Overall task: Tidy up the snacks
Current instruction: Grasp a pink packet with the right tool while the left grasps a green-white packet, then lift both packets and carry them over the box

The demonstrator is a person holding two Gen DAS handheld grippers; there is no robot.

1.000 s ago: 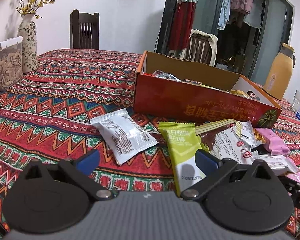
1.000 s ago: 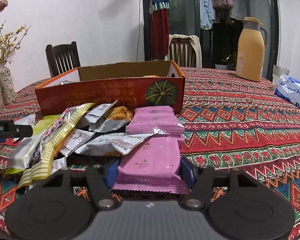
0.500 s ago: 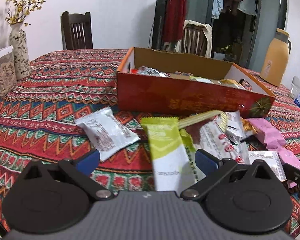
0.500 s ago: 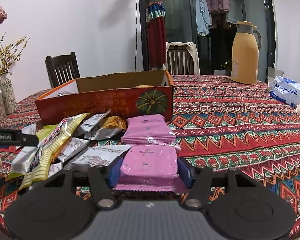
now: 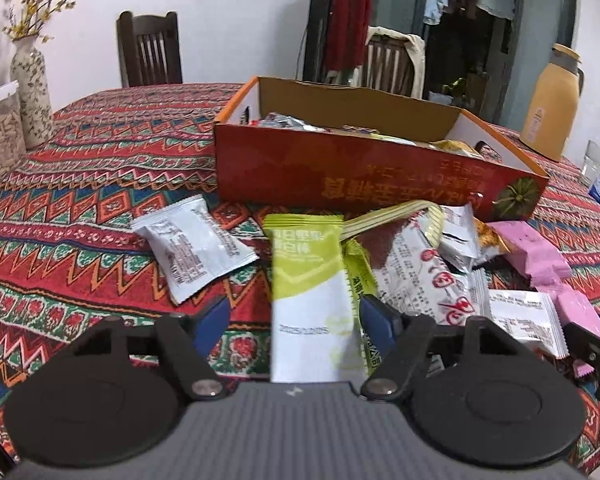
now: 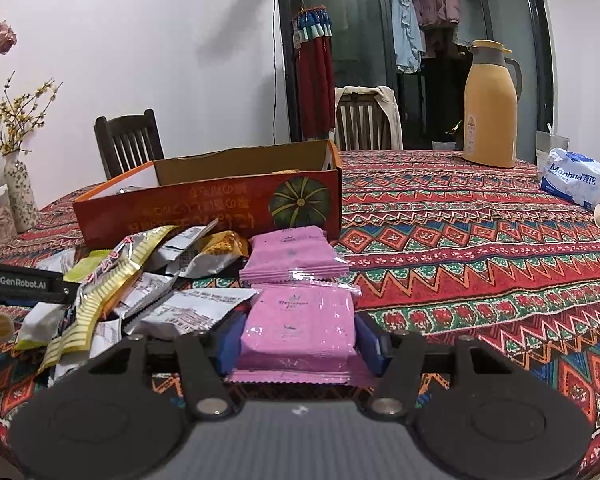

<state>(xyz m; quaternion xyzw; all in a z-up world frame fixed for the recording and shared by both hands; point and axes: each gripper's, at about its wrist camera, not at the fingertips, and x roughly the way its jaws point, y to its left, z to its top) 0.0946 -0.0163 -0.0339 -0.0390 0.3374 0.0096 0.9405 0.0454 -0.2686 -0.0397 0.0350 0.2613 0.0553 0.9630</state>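
Right wrist view: the pink snack packet [image 6: 298,330] lies flat between the blue fingers of the right gripper [image 6: 298,340], both pads against its long sides, so the jaws are clamped on it. A second pink packet [image 6: 292,256] lies just beyond it, its far edge near the front wall of the orange cardboard box [image 6: 204,210]. To the left of both packets is a loose pile of snack wrappers [image 6: 140,280], including a yellow-striped packet [image 6: 100,300] and a white printed sachet [image 6: 196,312].

Left wrist view: the green-and-white snack bar [image 5: 312,300] lies lengthwise between the fingers of the left gripper [image 5: 294,320]. The right finger is just beside its edge; the left finger stands apart from it, with tablecloth visible in the gap, so the jaws are spread and not gripping. A white sachet [image 5: 196,248] lies alone on the patterned tablecloth [image 5: 80,208] to the left of the bar. The wrapper pile extends to the right of the bar.

The box stands behind the pile, toward the middle of the tabletop, with several packets inside. A tan thermos jug [image 6: 490,108] stands near the far right edge, and a white tissue pack [image 6: 574,182] lies near it. A speckled vase [image 5: 30,100] with yellow blossoms stands at the far left edge. Two wooden chairs stand beyond the table.
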